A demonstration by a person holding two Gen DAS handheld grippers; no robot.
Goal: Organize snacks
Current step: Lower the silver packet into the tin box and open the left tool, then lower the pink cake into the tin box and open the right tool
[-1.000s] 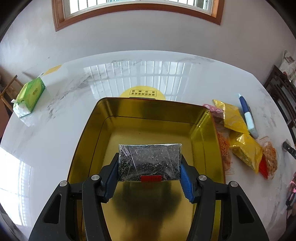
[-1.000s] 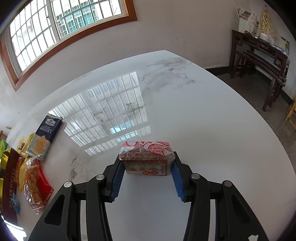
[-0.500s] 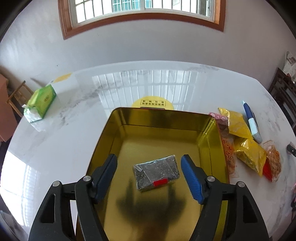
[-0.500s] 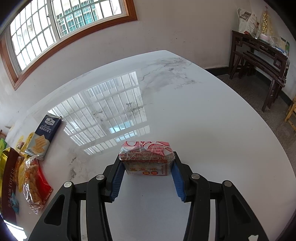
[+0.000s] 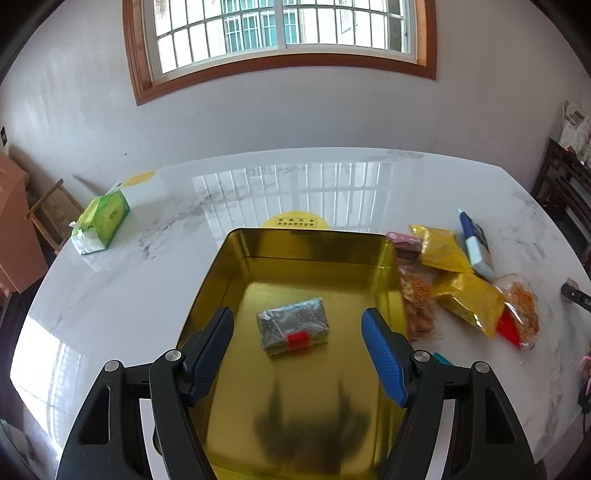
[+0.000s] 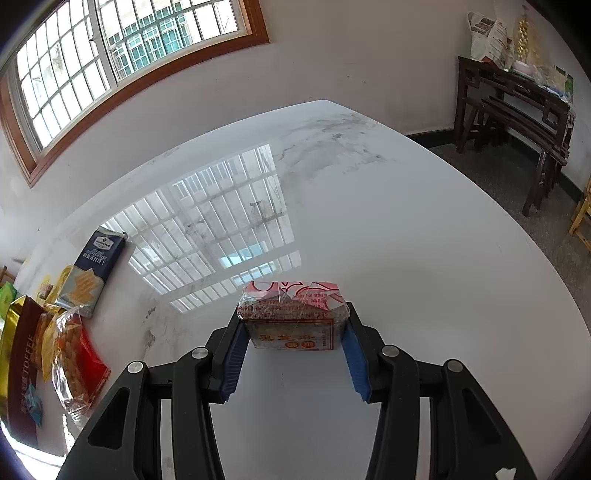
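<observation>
One white marble-look bench (image 5: 332, 192) carries everything, glossy enough to mirror the one arched, wood-framed window (image 5: 280, 33) set in a plain pale wall. One dark wooden side table (image 6: 517, 107) stands by the wall at the right. One open gold tin (image 5: 229, 266) sits on the bench. One green tissue pack (image 5: 103, 221) lies well apart on its left. Beside its right wall lie two gold foil packets (image 5: 439, 247), two clear bags of orange snacks (image 5: 521, 310) and one blue cracker pack (image 5: 474, 243). One dark cellophane-wrapped block (image 5: 291, 326) lies flat on the tin floor. The left gripper (image 5: 297, 332) hangs over it, jaws wide and clear of the block. The right gripper (image 6: 293, 328) holds one red-and-white wrapped block (image 6: 293, 314) between narrow jaws.
</observation>
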